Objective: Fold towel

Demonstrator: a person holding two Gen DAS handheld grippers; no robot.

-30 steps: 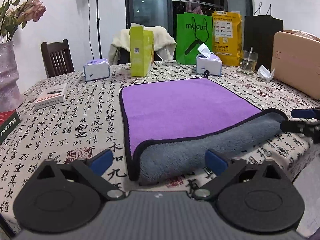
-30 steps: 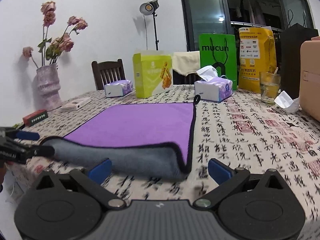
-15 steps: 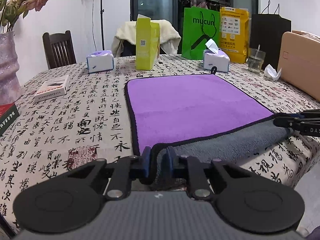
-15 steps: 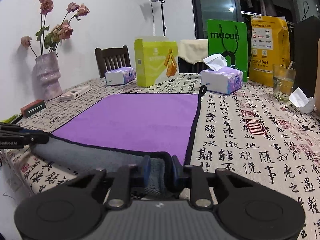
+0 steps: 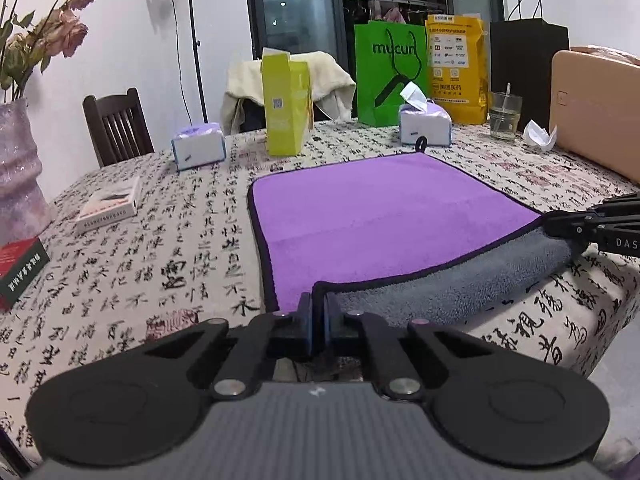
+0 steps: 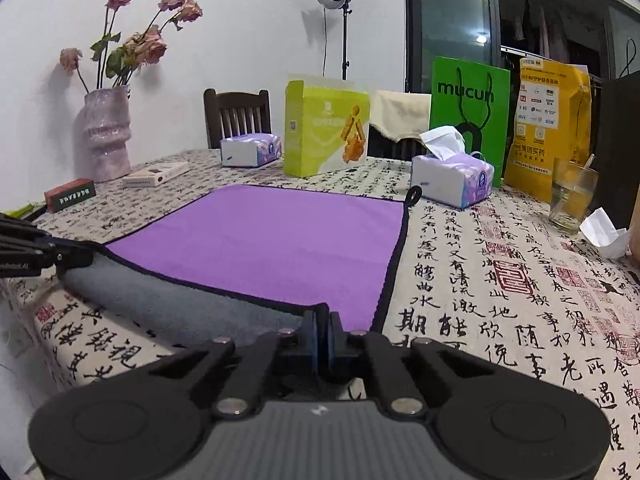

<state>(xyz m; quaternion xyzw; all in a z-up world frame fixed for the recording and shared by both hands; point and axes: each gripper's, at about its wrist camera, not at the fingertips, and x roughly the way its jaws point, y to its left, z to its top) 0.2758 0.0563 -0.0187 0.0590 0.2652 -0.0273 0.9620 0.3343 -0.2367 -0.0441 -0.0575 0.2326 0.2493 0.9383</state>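
Observation:
A purple towel [image 5: 376,216] with a grey underside and black trim lies flat on the calligraphy-print tablecloth; its near edge is turned up, showing grey. My left gripper [image 5: 318,314] is shut on the towel's near left corner. My right gripper [image 6: 323,322] is shut on the near right corner of the towel [image 6: 272,240]. Each gripper shows in the other's view: the right one at the right edge [image 5: 592,230], the left one at the left edge [image 6: 36,250].
Behind the towel stand a tissue box [image 5: 426,124], a yellow-green carton [image 5: 286,108], a green bag [image 5: 390,68], a glass [image 5: 505,116] and a tan case [image 5: 596,112]. A second tissue pack [image 5: 199,151], a booklet [image 5: 110,210] and a vase [image 5: 18,168] are at left.
Both grippers went from open beside the towel's near edge to shut on its two near corners, and the near edge has lifted slightly.

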